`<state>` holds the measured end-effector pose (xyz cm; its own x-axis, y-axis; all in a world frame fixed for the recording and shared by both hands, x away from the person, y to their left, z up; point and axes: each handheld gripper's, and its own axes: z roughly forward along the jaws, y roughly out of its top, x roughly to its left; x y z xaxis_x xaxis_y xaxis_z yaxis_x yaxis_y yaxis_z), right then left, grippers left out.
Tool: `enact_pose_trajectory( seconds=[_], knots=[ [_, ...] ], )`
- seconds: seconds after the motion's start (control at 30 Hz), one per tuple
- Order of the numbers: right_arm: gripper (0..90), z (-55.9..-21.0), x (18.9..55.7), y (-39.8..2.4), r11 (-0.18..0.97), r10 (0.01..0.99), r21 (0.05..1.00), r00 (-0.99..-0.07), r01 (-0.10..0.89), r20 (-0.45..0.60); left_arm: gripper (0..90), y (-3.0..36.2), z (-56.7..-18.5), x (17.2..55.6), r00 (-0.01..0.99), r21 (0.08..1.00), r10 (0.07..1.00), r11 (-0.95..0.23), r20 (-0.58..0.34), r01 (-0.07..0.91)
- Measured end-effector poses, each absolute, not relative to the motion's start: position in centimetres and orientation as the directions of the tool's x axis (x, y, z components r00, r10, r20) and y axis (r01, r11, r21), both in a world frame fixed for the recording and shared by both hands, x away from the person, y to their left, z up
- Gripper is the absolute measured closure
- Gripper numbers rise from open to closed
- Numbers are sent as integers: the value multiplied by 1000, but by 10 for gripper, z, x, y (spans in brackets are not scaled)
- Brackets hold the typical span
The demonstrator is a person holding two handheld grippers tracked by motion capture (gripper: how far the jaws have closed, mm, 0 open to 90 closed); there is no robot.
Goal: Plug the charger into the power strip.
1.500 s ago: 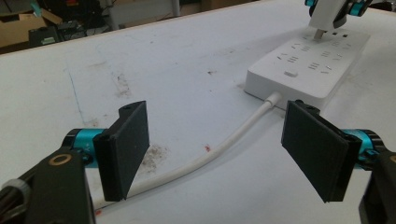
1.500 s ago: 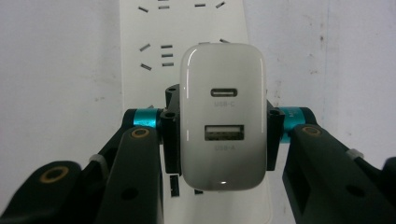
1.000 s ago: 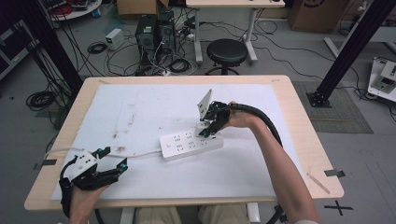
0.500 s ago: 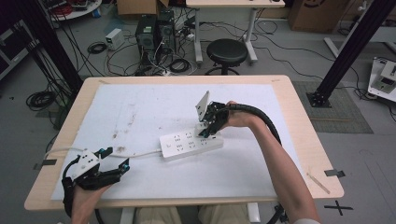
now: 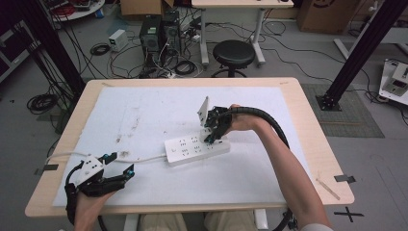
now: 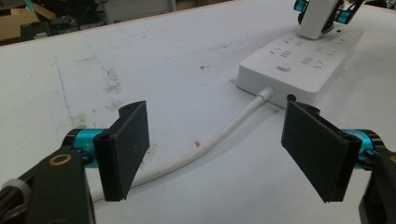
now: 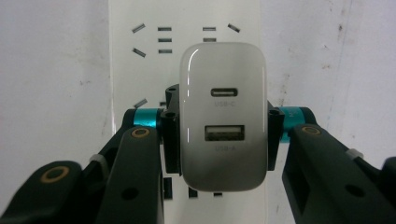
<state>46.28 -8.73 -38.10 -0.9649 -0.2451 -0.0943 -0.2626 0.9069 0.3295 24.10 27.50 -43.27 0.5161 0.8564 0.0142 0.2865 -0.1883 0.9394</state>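
Plugging step: right tool (image 7: 219, 128) clamped on the USB charger (image 7: 223, 121), over the power strip (image 5: 196, 149) at its 3 o'clock end; next, press the charger straight down. Left tool (image 6: 229, 149) idles, jaws apart.

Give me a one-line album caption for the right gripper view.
Right gripper clamps a white USB charger directly over a white power strip lying on the table.

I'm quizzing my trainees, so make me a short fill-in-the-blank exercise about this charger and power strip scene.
1. The right tongs are shut on a white ____.
2. The charger has a USB-C port above a ____ port.
3. The left tongs are ____, holding nothing.
4. The power strip lies on the ____.

Missing words: charger; USB-A; open; table
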Motion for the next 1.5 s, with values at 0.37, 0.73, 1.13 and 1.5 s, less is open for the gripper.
enact_pose_trajectory(
  seconds=[0.37, 0.73, 1.13, 1.5],
  knots=[
    [637, -384, 461, -92, 899, -219, 366, -970, -241, -101, 234, 272, -430, 243, 523, 936, 852, -194, 14, 292],
    [639, -384, 458, -88, 903, -233, 342, -965, -262, -122, 234, 279, -431, 239, 506, 936, 862, -181, 3, 303],
    [638, -389, 464, -97, 877, -225, 413, -970, -245, -97, 234, 281, -431, 238, 497, 935, 868, -175, -2, 308],
    [638, -388, 467, -92, 893, -219, 390, -974, -227, -66, 234, 280, -432, 236, 495, 933, 869, -178, 0, 312]
  ],
)
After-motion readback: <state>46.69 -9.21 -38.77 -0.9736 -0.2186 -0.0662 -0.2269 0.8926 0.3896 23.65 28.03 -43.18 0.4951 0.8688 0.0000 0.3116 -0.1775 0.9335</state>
